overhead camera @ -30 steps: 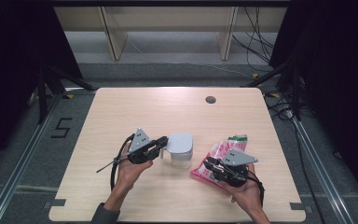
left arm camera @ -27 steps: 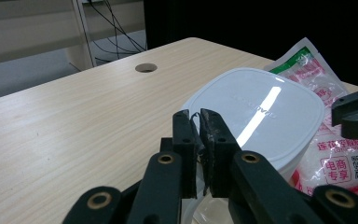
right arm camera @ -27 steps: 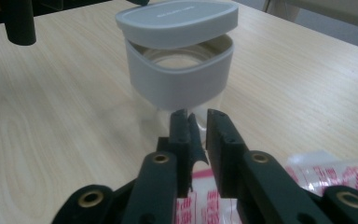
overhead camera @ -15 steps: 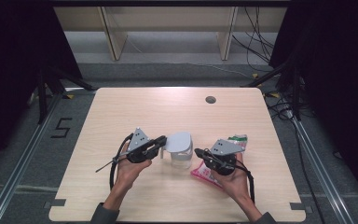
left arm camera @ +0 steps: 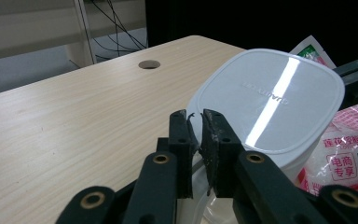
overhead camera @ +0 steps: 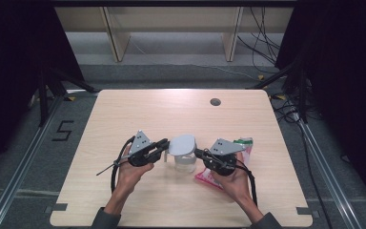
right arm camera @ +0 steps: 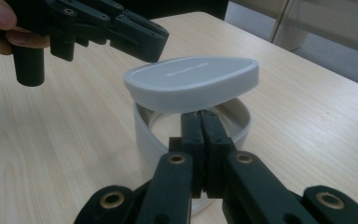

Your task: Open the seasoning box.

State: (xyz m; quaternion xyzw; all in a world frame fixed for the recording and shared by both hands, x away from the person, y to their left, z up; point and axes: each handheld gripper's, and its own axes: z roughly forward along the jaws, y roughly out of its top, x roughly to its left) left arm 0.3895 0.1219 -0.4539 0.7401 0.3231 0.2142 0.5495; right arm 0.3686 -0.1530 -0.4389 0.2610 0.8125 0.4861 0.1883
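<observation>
The left gripper had its fingers clenched on the edge of the pale grey rounded plastic lid, which sat tilted and partly lifted off the translucent white plastic tub near the middle of the light wooden tabletop. Those fingers had just eased open a little, though the lid's rim was pinched between them in the left gripper view. The right gripper had its fingers clenched on the tub's near wall, steadying it. The risk, as I judge it, lay in that thin edge grip: a further loosening could let the lid slip back onto the tub or slide off. A hard pull could also tip the light tub toward the pink printed plastic packet beside it.
</observation>
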